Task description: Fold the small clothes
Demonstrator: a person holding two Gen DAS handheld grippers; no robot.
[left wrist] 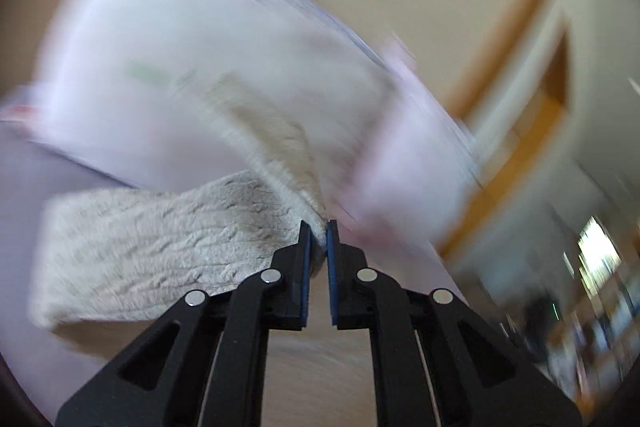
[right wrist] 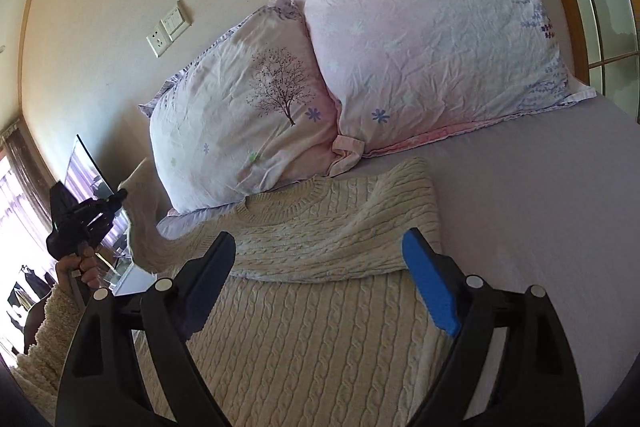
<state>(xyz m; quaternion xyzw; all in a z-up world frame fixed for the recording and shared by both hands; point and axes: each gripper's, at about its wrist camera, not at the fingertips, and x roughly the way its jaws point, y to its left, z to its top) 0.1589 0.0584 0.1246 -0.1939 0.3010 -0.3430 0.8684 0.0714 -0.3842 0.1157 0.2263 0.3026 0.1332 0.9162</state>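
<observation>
A cream cable-knit sweater (right wrist: 304, 315) lies on the grey bed sheet (right wrist: 540, 227), its right sleeve folded across the chest. My left gripper (left wrist: 319, 227) is shut on the sweater's left sleeve (left wrist: 160, 247) and holds it lifted off the bed; the left wrist view is motion-blurred. In the right wrist view the left gripper (right wrist: 120, 195) is raised at the far left with the sleeve hanging from it. My right gripper (right wrist: 320, 251) is open and empty, hovering just above the sweater's body.
Two floral pink-white pillows (right wrist: 420, 39) lean against the wall at the head of the bed, just beyond the sweater's collar. A wall socket and switch (right wrist: 168, 27) sit above. A bedside stand (right wrist: 132, 279) is at the left. A window frame (right wrist: 600, 7) runs along the right.
</observation>
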